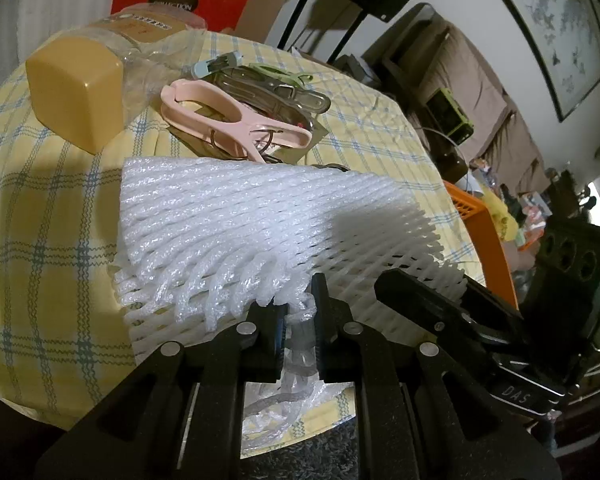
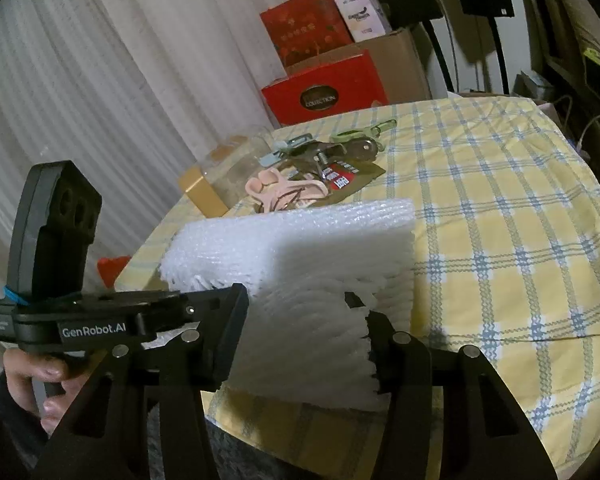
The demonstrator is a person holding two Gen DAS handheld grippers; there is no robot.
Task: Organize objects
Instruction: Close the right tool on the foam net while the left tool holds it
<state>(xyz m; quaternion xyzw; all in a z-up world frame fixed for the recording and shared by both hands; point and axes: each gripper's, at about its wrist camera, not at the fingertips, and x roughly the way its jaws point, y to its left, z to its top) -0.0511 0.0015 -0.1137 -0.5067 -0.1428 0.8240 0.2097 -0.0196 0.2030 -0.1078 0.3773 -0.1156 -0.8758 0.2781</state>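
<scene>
A: Containers: one clear jar (image 1: 140, 40) with a yellow lid (image 1: 76, 92), lying on its side; contents cannot be determined.

B: Count?

A: I read one white foam net (image 1: 240, 224) at the near edge of the checked tablecloth (image 1: 40, 240) and one pink clip (image 1: 228, 116) behind it. My left gripper (image 1: 300, 320) is clamped on the net's edge. My right gripper (image 2: 300, 320) straddles the net; contact cannot be determined.

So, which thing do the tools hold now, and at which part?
The left tool is shut on the near edge of the white foam net. The right tool is around the same edge; contact cannot be told.
</scene>
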